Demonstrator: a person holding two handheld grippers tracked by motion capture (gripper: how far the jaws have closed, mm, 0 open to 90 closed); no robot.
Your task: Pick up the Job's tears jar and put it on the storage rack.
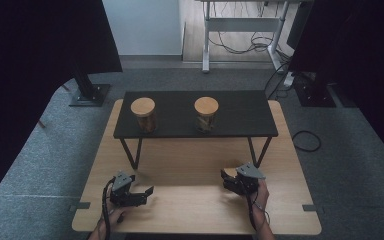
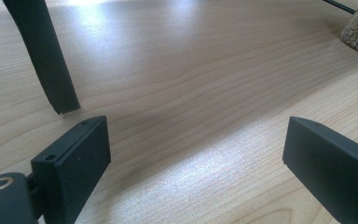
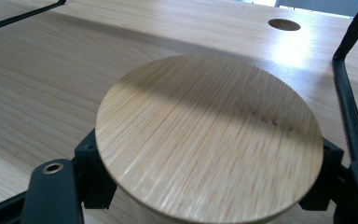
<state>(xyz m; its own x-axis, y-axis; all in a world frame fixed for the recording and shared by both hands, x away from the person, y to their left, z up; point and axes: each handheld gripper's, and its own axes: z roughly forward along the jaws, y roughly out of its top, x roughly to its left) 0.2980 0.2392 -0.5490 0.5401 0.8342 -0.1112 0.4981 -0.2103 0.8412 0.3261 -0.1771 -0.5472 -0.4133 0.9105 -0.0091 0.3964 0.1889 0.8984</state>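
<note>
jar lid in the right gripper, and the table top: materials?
Lid: looks like bamboo or light wood, matte, with fine parallel grain strips. It sits between the right gripper jaws, which are closed on the jar below it. Table top: pale wood or wood-look laminate, satin, with long grain lines and soft glare patches.

A light wooden table [image 1: 195, 165] is set on grey carpet [image 1: 345, 150], and a low black shelf [image 1: 240, 112] on thin black legs is placed across its far half. Beyond it, a pale wall [image 1: 142, 25] and a strip of wooden floor [image 1: 195, 30] are seen, where a white-framed desk [image 1: 242, 22] stands over loose cables [image 1: 240, 45]. Dark curtains [image 1: 25, 60] are hung at both sides.
</note>
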